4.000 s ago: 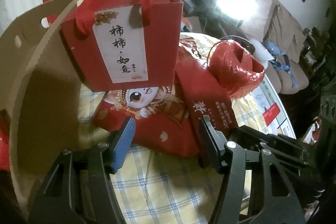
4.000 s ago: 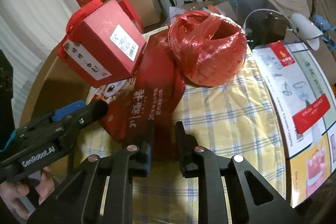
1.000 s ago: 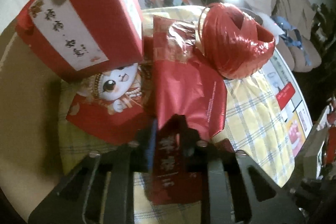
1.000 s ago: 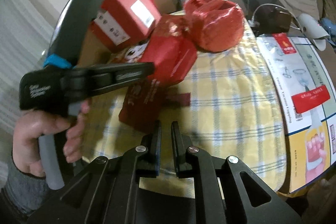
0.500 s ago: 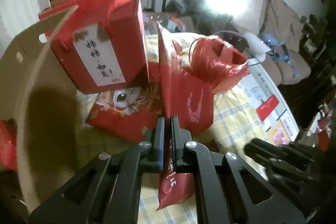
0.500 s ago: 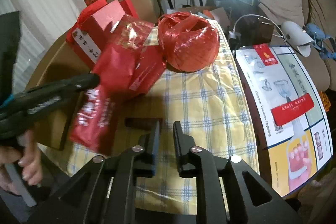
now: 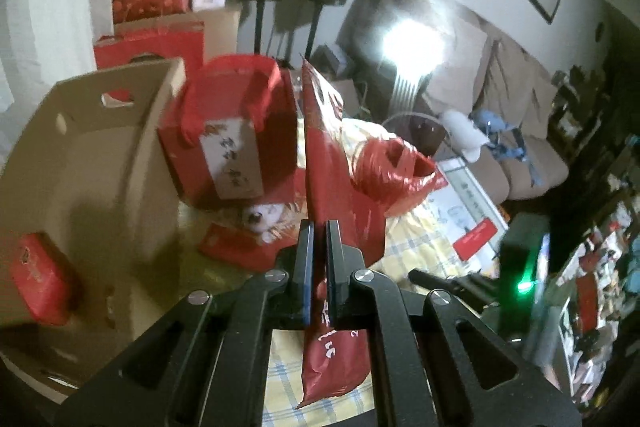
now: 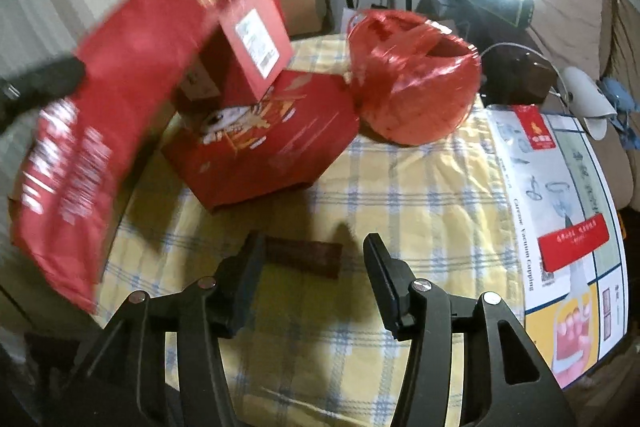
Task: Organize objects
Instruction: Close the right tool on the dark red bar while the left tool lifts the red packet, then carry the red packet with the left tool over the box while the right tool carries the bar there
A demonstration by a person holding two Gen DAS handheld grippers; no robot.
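Note:
My left gripper [image 7: 318, 239] is shut on a flat red packet with white lettering [image 7: 332, 187] and holds it edge-on above the table; the packet shows blurred at the left of the right wrist view [image 8: 100, 115]. My right gripper [image 8: 316, 251] is open and empty above the yellow checked cloth [image 8: 420, 203], just over a small dark red bar [image 8: 304, 259]. A red gift bag with a white label [image 7: 236, 143] stands on a flat red box with a cartoon cat [image 8: 264, 147]. A ball of red plastic twine [image 8: 416, 75] sits behind.
An open cardboard box [image 7: 88, 163] at the left holds a small red tin [image 7: 38, 279]. A printed carton [image 8: 560, 219] lies at the table's right edge. Red boxes, speakers on stands and a sofa are behind the table.
My left gripper has lifted the red packet higher and moved it left, towards the cardboard box. My right gripper has opened and moved closer to the dark red bar.

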